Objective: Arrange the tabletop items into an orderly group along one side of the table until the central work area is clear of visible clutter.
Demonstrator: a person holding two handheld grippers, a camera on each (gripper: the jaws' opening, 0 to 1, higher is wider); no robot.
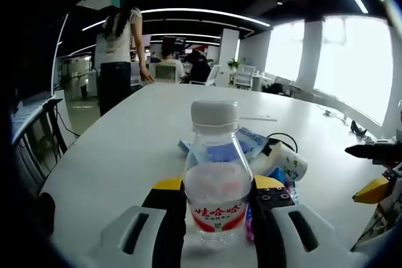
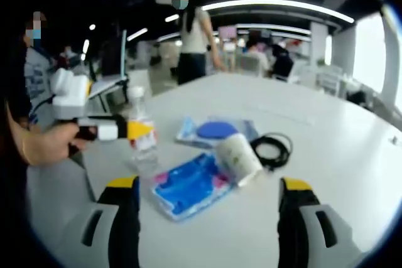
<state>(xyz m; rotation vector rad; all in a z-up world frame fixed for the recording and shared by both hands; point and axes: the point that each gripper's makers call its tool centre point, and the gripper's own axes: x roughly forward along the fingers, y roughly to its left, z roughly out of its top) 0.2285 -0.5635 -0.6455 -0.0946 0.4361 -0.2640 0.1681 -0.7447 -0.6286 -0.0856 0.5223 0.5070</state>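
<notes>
— Bottle stands clamped between the left gripper jaws; right gripper gapes, pouch lying between its jaws.

— Tall, top-heavy; a quick swing could tip it.

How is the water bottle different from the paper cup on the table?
The water bottle stands upright, while the paper cup lies tipped on its side. The bottle is clear with a white cap and a red label; the cup is white and you cannot see through it. The bottle sits between the jaws of the left gripper, but the cup lies free, resting against the blue packets. Both are drink containers on the same white table.
</notes>
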